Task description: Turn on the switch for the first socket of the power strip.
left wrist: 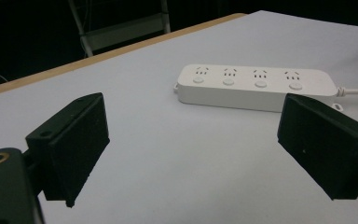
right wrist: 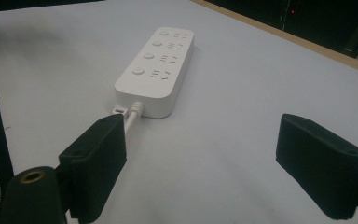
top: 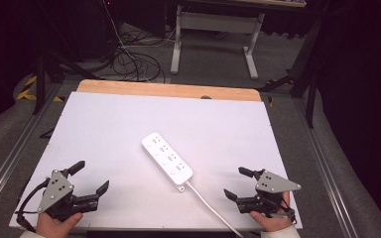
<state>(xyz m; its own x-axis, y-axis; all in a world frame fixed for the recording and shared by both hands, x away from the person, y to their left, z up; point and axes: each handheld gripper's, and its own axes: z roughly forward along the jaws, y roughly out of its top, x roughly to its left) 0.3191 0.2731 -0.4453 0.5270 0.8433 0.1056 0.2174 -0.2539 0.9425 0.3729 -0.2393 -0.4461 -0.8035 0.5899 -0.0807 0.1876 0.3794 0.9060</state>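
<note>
**Power strip at bench centre, both hand-held grippers wide and empty**

A white power strip [top: 166,161] lies flat on the white-covered bench [top: 104,129], just past centre toward 6 o'clock in the high view, its long axis running from 10 o'clock to 4 o'clock. Four sockets, each with a round button, line its top; their markings are too small to read. Its white cable [top: 211,208] leaves the 4 o'clock end and runs toward 5 o'clock, where the bench's near edge cuts it off, so the plug is hidden.

The left hand-held gripper [top: 92,176] sits at 7 o'clock, jaws spread wide with nothing between them, well apart from the strip. The left hand [top: 54,224] holding it is partly cropped by the frame's bottom edge. In the left gripper view one jaw covers the strip's cable end.

The right hand-held gripper [top: 237,183] sits at 5 o'clock, jaws equally wide and empty, near the cable but not touching it. The right hand [top: 273,220] is mostly hidden beneath the gripper. In the right gripper view one jaw overlaps the cable.

Beyond the bench at 12 o'clock, the floor cables [top: 134,59] and a table frame [top: 213,29] fade into darkness.
</note>
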